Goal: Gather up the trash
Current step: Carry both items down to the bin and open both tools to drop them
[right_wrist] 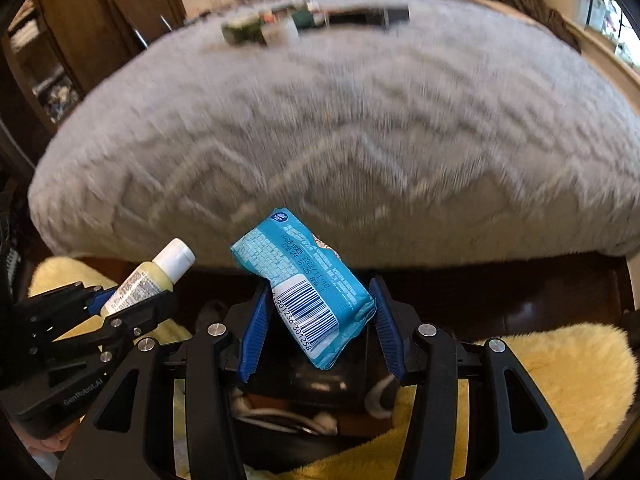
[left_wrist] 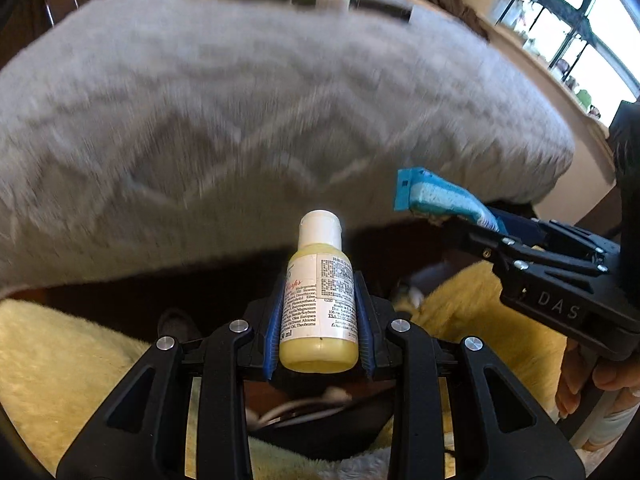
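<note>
My left gripper (left_wrist: pixel 319 320) is shut on a small bottle of yellow lotion (left_wrist: pixel 318 300) with a white cap, held upright between the blue pads. My right gripper (right_wrist: pixel 318 320) is shut on a blue snack packet (right_wrist: pixel 308 284) with a barcode, tilted between the pads. Each gripper shows in the other's view: the right one with the packet (left_wrist: pixel 436 202) at the right, the left one with the bottle (right_wrist: pixel 152 276) at the lower left. Both are held in front of a grey blanket-covered bed (left_wrist: pixel 260 120). A dark bag or bin (right_wrist: pixel 304 400) lies below the grippers.
Several small items, green and dark, lie at the far edge of the bed (right_wrist: pixel 312 20). A yellow fluffy rug (right_wrist: pixel 560 380) covers the floor on both sides. A window (left_wrist: pixel 580 20) is at the far right. Dark wooden furniture (right_wrist: pixel 60 40) stands at the left.
</note>
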A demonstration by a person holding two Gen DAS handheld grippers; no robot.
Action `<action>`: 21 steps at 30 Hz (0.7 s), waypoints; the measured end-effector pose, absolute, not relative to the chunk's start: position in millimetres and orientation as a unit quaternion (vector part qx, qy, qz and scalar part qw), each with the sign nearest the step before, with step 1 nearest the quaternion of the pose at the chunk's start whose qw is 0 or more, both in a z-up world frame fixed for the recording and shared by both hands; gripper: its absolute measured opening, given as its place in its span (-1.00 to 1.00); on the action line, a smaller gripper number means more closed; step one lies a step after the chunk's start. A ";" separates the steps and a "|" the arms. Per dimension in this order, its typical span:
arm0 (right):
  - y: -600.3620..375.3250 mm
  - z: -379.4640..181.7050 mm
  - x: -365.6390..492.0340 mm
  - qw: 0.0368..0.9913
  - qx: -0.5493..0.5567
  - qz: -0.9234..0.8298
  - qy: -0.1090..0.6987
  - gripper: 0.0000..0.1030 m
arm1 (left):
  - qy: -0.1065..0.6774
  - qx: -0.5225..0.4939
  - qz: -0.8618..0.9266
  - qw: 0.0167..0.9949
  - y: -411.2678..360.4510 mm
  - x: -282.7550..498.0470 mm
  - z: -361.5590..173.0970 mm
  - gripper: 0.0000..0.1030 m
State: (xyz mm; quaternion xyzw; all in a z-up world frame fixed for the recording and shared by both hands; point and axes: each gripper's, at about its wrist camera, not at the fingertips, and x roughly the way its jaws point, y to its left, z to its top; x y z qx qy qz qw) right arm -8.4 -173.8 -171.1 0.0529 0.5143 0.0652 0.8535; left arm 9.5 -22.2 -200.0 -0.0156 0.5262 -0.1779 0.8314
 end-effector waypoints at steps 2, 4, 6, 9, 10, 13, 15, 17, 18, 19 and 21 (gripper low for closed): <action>-175.5 -187.9 -4.0 0.839 0.064 0.068 0.535 -0.03 | 0.546 -0.014 -0.178 0.819 -23.2 14.0 -217.0 -0.43; -176.1 -200.8 -1.3 0.828 0.073 0.070 0.551 -0.03 | 0.564 -0.011 -0.178 0.806 -24.7 18.8 -233.1 -0.43; -174.9 -211.6 1.5 0.818 0.079 0.074 0.565 -0.03 | 0.579 -0.012 -0.179 0.795 -26.7 22.3 -246.5 -0.43; -173.6 -227.0 6.7 0.806 0.082 0.077 0.581 -0.02 | 0.596 -0.013 -0.183 0.782 -29.1 24.6 -262.4 -0.43; -173.1 -231.6 8.2 0.803 0.083 0.076 0.585 -0.02 | 0.601 -0.012 -0.184 0.778 -30.5 26.1 -267.0 -0.43; -171.5 -238.0 9.1 0.799 0.089 0.079 0.590 0.02 | 0.606 -0.010 -0.187 0.773 -32.8 27.1 -271.3 -0.43; -174.9 -240.5 7.7 0.799 0.091 0.081 0.589 0.06 | 0.607 -0.009 -0.187 0.772 -34.1 28.1 -273.1 -0.42; -174.4 -239.7 9.9 0.799 0.095 0.084 0.588 0.12 | 0.610 -0.006 -0.185 0.771 -36.8 29.1 -276.8 -0.43; -175.1 -237.5 12.1 0.799 0.097 0.085 0.587 0.13 | 0.611 -0.006 -0.185 0.770 -37.5 30.8 -276.1 -0.41; -177.0 -235.8 14.2 0.800 0.097 0.084 0.585 0.15 | 0.611 -0.008 -0.185 0.770 -38.2 31.7 -276.0 -0.40; -179.5 -232.7 16.5 0.802 0.098 0.082 0.583 0.19 | 0.608 -0.008 -0.182 0.773 -41.6 33.7 -279.4 -0.27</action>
